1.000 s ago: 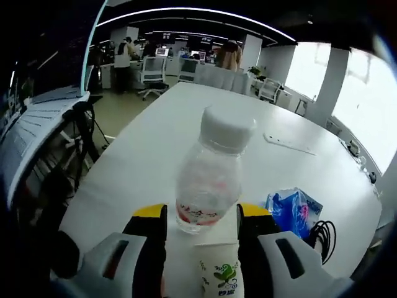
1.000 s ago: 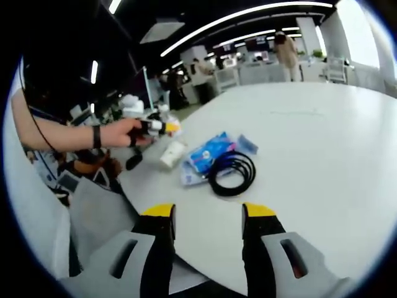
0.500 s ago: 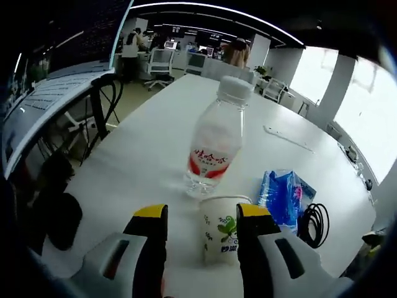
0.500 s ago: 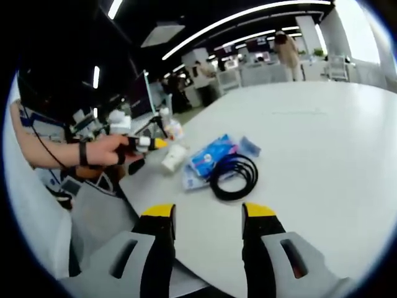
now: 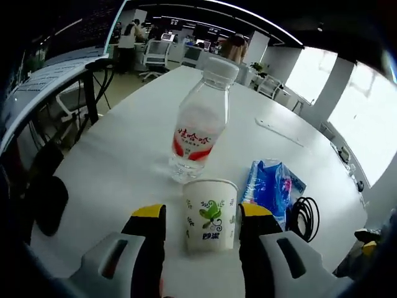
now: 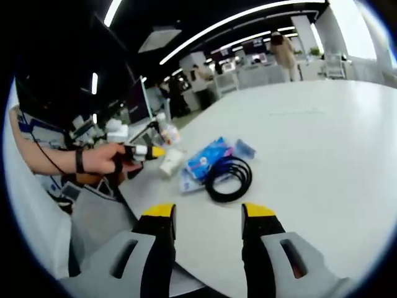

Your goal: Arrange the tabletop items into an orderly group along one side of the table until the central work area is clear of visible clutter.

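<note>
Retreating from the bottle (image 5: pixel 201 121), now freestanding on the desk (image 5: pixel 118 155) edge behind the cup (image 5: pixel 211 214), left gripper (image 5: pixel 201 217) gapes empty; right gripper (image 6: pixel 208 217) idles open near cable (image 6: pixel 228 179).

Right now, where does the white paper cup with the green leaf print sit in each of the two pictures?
Left gripper view: the white paper cup stands low in the middle, between the jaws.
Right gripper view: it is small, left of centre, beside the left gripper.
Shared landmark: the coiled black cable.
</note>
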Action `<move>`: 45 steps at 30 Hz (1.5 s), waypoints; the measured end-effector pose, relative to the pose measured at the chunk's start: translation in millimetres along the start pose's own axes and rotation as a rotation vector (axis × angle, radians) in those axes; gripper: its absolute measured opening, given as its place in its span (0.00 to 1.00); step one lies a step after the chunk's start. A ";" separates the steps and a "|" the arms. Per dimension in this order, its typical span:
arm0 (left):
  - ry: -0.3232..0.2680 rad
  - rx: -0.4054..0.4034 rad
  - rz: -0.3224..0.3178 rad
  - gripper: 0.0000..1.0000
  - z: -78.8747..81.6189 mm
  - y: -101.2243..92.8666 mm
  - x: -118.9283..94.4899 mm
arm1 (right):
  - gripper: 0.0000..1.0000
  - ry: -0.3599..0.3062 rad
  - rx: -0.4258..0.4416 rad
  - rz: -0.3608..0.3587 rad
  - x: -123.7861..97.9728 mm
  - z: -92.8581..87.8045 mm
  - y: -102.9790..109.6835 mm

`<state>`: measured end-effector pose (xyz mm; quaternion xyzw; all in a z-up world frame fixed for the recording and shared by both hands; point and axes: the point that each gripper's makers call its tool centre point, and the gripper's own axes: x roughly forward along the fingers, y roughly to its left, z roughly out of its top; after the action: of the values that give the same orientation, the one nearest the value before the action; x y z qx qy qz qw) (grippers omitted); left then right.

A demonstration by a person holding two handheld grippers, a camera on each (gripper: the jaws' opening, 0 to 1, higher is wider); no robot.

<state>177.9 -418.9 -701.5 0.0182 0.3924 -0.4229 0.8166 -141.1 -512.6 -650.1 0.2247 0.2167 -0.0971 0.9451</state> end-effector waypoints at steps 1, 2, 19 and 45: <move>0.001 -0.001 -0.002 0.46 -0.2 -1.0 0.3 | 0.40 0.000 0.001 0.000 -0.7 -0.9 -0.5; 0.002 -0.004 -0.006 0.46 -0.4 -1.7 1.1 | 0.40 -0.001 0.002 -0.001 -1.2 -1.4 -0.7; 0.071 0.029 -0.023 0.47 -11.1 -11.9 10.3 | 0.41 -0.010 0.005 -0.020 -6.1 -0.5 -9.2; 0.166 0.075 -0.031 0.47 -28.1 -19.9 31.1 | 0.47 -0.029 0.024 -0.059 -18.0 -2.1 -22.7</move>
<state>156.7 -442.5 -735.3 0.0777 0.4427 -0.4469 0.7734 -164.2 -530.1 -652.3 0.2281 0.2082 -0.1305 0.9421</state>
